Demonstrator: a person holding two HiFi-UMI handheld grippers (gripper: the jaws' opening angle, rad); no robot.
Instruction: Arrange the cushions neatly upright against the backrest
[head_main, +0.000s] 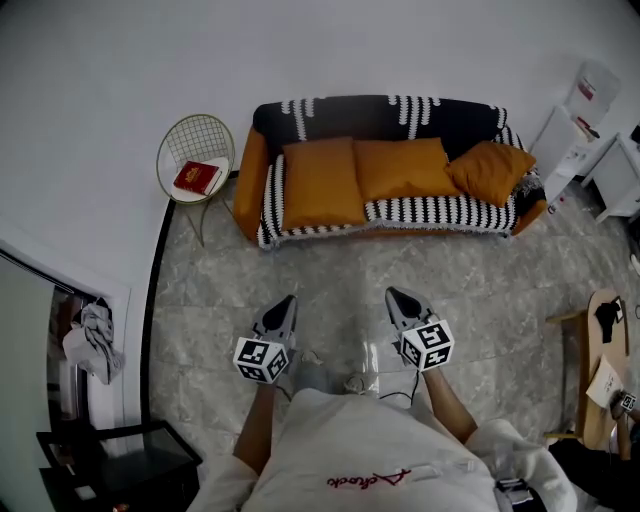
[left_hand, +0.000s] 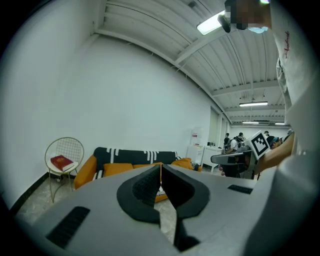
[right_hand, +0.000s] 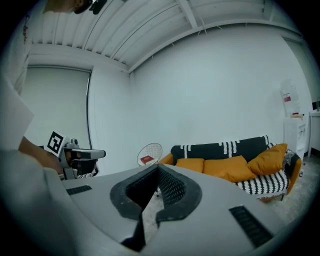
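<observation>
Head view: three orange cushions (head_main: 322, 182) lie on the sofa (head_main: 370, 118) seat, well apart from the left tongs (head_main: 283, 305) and right tongs (head_main: 398, 298).
Left gripper view: pressed together, empty.
Right gripper view: likewise.
This looks like the approach; next, close in and spread them.

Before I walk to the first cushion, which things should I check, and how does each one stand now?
1. Left gripper empty: ok, jaws together on nothing.
2. Right gripper empty: ok, also shut on nothing.
3. Sofa within reach: not ok, both grippers are over the floor, well short of it.
4. Left cushion upright: not ok, it lies flat on the sofa.
5. Middle cushion upright: not ok, it also lies flat.
6. Right cushion upright: not ok, it is tilted at the sofa's end.
</observation>
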